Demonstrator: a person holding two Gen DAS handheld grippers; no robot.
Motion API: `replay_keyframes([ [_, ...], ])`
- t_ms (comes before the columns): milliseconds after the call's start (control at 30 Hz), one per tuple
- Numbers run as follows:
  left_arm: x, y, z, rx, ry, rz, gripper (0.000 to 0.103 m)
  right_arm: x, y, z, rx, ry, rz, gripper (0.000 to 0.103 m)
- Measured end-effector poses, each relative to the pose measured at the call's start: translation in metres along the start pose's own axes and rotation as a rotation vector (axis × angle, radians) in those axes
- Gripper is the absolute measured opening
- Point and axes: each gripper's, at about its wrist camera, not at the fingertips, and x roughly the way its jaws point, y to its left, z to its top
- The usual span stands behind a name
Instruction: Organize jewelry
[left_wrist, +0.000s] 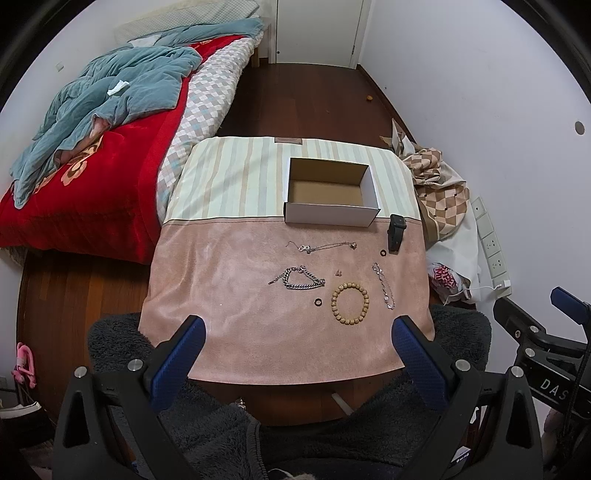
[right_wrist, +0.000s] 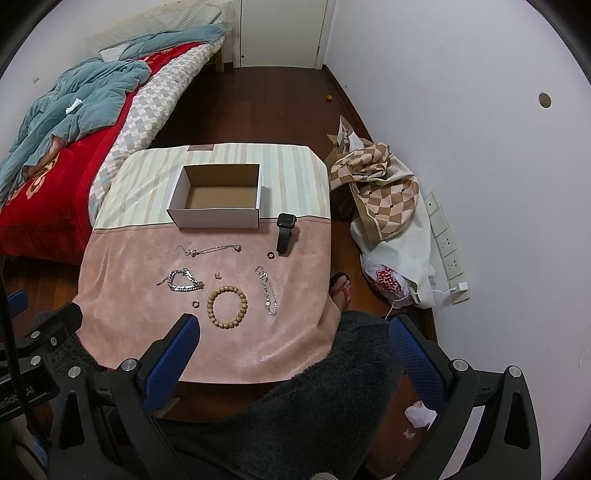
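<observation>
1. Lying flat on the pink cloth (left_wrist: 236, 295), ahead of both claws, is the jewelry: a wooden bead bracelet (left_wrist: 350, 303), nearest the left gripper (left_wrist: 297, 339), just beyond its right fingertip (left_wrist: 404, 328).
2. A small dark ring (left_wrist: 316, 302) sits just left of the beads; a heavy silver chain bracelet (left_wrist: 301, 278) lies farther left and slightly beyond.
3. A thin silver bracelet (left_wrist: 384, 285) runs lengthwise right of the beads; a tiny earring-like piece (left_wrist: 338, 272) lies beyond them.
4. Farther ahead lie a fine necklace (left_wrist: 321, 246), a second dark ring (left_wrist: 383, 253) and a black smartwatch (left_wrist: 396, 229).
5. An open cardboard box (left_wrist: 295, 210) stands beyond all items, on the striped part of the cloth, with only its bare brown floor showing inside.
6. Left gripper: jaws spread wide, holding nothing, above the cloth's near edge.
7. Right gripper (right_wrist: 291, 339): jaws likewise spread wide and holding nothing; its left fingertip (right_wrist: 186, 325) is near the beads, its right one off the cloth over a dark fleece garment (right_wrist: 351, 369).
8. Surroundings: bed with red blanket (left_wrist: 110, 177) to the left, white wall (right_wrist: 480, 110) and power strip (right_wrist: 447, 243) to the right.
</observation>
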Motion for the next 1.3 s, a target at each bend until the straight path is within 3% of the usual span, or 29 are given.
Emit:
replay_keyframes([
  [1033, -0.008, 0.002, 0.005, 0.001, -0.015, -0.004, 0.103, -0.007, 0.006, 0.001, 0.001, -0.03, 0.013, 0.103],
  [1167, 0.003, 0.003, 0.012, 0.0, -0.062, 0.037, 0.103, 0.004, -0.002, 0.005, 0.019, -0.056, 0.006, 0.103],
  [1300, 0.038, 0.012, 0.026, -0.014, -0.071, 0.104, 0.103, 0.035, -0.015, 0.014, 0.076, -0.044, 0.014, 0.103],
])
